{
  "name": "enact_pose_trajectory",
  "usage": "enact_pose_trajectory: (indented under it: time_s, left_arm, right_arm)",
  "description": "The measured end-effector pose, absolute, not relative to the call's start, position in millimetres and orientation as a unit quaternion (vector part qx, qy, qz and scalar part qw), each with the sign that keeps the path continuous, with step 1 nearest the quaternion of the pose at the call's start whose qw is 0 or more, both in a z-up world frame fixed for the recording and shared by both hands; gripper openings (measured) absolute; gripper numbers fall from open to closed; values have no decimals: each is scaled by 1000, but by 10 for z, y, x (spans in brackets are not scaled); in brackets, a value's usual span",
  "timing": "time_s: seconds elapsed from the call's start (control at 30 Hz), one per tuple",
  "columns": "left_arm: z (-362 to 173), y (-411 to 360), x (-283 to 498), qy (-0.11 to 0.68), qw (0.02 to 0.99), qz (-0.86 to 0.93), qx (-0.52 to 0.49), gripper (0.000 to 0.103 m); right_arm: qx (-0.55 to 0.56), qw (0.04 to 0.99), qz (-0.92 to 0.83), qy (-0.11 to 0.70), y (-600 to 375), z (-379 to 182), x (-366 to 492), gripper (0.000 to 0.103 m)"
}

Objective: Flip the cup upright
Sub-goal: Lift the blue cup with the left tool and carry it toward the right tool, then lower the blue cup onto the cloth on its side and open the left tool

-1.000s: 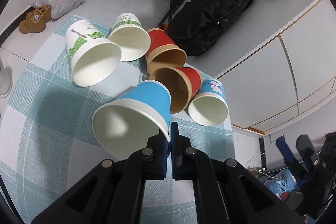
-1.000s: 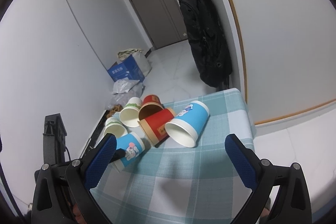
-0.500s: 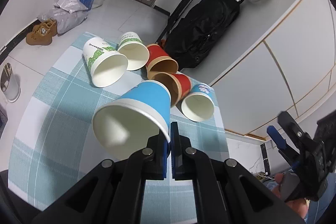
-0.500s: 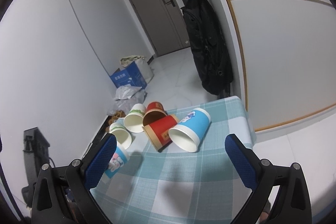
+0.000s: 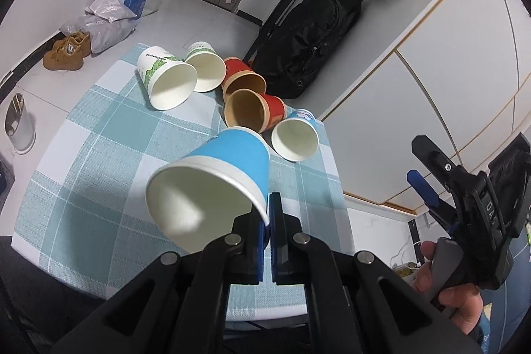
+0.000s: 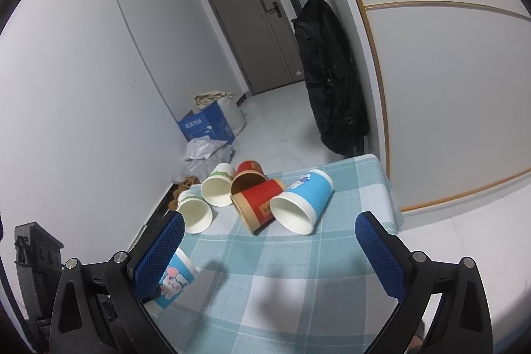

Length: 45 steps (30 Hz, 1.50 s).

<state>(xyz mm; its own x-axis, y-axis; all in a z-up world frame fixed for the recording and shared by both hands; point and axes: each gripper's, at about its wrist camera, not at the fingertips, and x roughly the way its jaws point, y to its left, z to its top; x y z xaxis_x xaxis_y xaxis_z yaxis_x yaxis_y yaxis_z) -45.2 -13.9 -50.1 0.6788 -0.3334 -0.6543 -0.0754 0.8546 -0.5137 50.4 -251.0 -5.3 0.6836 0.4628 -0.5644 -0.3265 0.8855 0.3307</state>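
While held by a pinch on its rim, blue cup [image 5: 219, 178] noted in the left wrist view lifted clear of the checked tabletop [image 5: 99, 161], mouth tilted toward the camera and down-left, base pointing away toward the pile. Left claw [image 5: 267, 214] closed tight on the rim wall, one finger inside the mouth, one outside. Not yet upright; judged mid-flip. Advised: roll the wrist until the mouth faces up, keep pressure light to avoid creasing the thin paper rim, lower the base flat onto the bare near patch of tabletop, release only once seated. Five further cups lying on their sides beyond: two white-and-green cups [image 5: 169, 78], two red cups [image 5: 252, 108], a second blue cup [image 5: 297, 135]; placement best kept well apart from these to avoid a knock. Right claw [image 5: 428, 175] visible at the right edge, off the tabletop, carried by a hand [image 5: 454, 284]. In the right wrist view, right claw [image 6: 270, 257] spread wide and holding nothing, hovering over the near tabletop [image 6: 298, 287]. Held blue cup [image 6: 174, 282] seen at lower left, partly behind the blue finger pad, cartoon print showing; contact with the surface not determinable from here. Fallen cups clustered at the far side, second blue cup [image 6: 303, 199] nearest.
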Motion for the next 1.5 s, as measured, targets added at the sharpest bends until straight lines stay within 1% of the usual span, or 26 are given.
enact_pose_trajectory:
  time_s: [0.53, 0.73, 0.9, 1.03, 1.07, 1.1, 1.13, 1.17, 1.2, 1.33, 1.4, 1.5]
  left_arm:
    - [-788, -350, -532, 388, 895, -62, -211, 0]
    - [-922, -431, -547, 414, 884, -68, -208, 0]
    - [-922, -438, -553, 425, 877, -68, -214, 0]
    - [-965, -473, -542, 451, 863, -78, -212, 1]
    - [-979, -471, -547, 457, 860, -82, -213, 5]
    - [-981, -472, -557, 459, 859, -80, -212, 15]
    - [-978, -471, -573, 460, 859, -77, -211, 22]
    - [-978, -461, -563, 461, 858, -77, -213, 37]
    - [-967, -454, -573, 458, 858, -78, -217, 42]
    - [-928, -460, -564, 467, 853, -87, -218, 45]
    - [-936, -473, -554, 480, 845, -94, -214, 52]
    - [-954, -464, -560, 495, 836, -99, -213, 52]
  right_arm:
    - [67, 916, 223, 328, -2448, -44, 328, 103]
    - [73, 914, 216, 335, -2489, -66, 344, 103]
    - [66, 915, 215, 334, -2478, -55, 320, 103]
    - [66, 916, 215, 333, -2486, -46, 318, 103]
    - [67, 916, 215, 333, -2491, -45, 322, 103]
    - [69, 916, 214, 333, -2496, -44, 324, 103]
    - [70, 916, 213, 334, -2499, -49, 331, 103]
    - [72, 915, 213, 334, -2505, -48, 334, 103]
    - [73, 915, 212, 335, -2511, -48, 336, 103]
    - [76, 916, 209, 335, -2530, -45, 341, 103]
    - [78, 916, 207, 336, -2544, -53, 353, 103]
    - [84, 915, 203, 339, -2575, -62, 374, 103]
